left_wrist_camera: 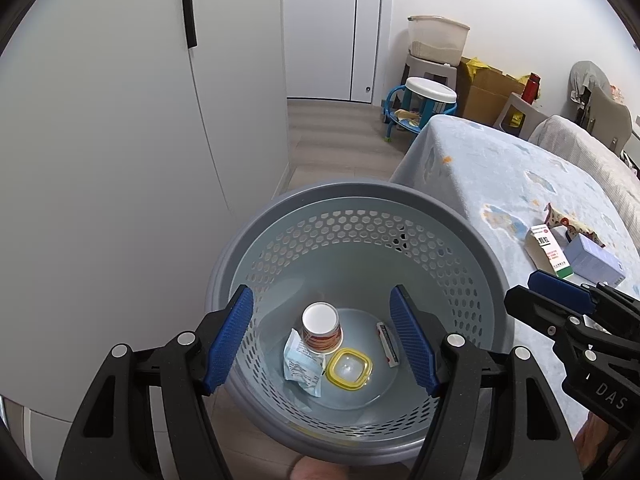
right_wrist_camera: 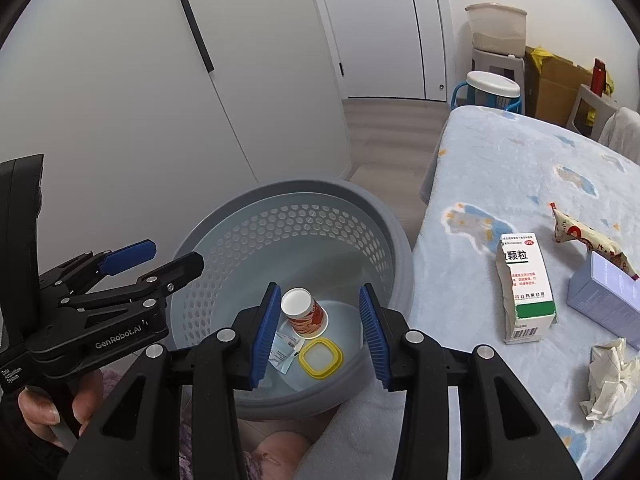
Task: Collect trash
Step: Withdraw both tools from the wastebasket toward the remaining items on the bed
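- Trash: paper cup (left_wrist_camera: 321, 327), yellow lid (left_wrist_camera: 349, 368) and wrapper (left_wrist_camera: 301, 366) lay in the gray basket (left_wrist_camera: 352, 200).
- Medicine box (right_wrist_camera: 525, 292) and crumpled tissue (right_wrist_camera: 610, 380) sat on the bed (right_wrist_camera: 500, 160).
- Left tongs (left_wrist_camera: 322, 338) and right tongs (right_wrist_camera: 317, 334) stood apart above the basket, both empty.

Bed (right_wrist_camera: 520, 168) carries medicine box (right_wrist_camera: 524, 292), blue box (right_wrist_camera: 604, 300), wrapper (right_wrist_camera: 588, 240), tissue (right_wrist_camera: 612, 380).

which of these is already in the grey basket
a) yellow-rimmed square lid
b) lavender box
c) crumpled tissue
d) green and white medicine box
a: the yellow-rimmed square lid lies on the bottom of the grey basket by a paper cup, while the tissue, medicine box and lavender box are on the bed.
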### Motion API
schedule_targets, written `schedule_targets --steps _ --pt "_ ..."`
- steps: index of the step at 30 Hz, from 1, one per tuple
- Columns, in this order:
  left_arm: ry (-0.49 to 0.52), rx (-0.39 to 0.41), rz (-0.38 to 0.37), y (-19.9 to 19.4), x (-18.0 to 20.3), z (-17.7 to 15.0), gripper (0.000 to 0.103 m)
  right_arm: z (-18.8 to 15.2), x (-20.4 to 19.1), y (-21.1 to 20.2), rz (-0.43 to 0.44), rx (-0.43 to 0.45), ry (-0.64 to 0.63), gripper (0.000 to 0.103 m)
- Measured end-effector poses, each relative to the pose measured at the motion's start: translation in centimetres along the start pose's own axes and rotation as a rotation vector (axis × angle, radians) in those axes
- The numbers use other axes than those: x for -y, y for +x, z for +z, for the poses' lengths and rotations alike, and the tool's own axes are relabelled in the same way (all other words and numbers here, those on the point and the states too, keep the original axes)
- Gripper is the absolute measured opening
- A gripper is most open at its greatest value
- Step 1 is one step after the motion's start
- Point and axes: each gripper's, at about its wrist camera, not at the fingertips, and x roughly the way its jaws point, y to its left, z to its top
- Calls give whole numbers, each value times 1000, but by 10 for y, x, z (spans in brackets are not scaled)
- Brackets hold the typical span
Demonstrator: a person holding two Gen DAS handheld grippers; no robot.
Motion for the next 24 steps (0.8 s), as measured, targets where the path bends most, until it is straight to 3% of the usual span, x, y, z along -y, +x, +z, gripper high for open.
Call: schedule_targets --steps 13,24 --pt "47 33 -61 -15 30 -4 71 -10 26 -30 -63 14 54 48" --pt "120 50 -138 -29 80 -14 73 -36 73 -78 -169 34 140 54"
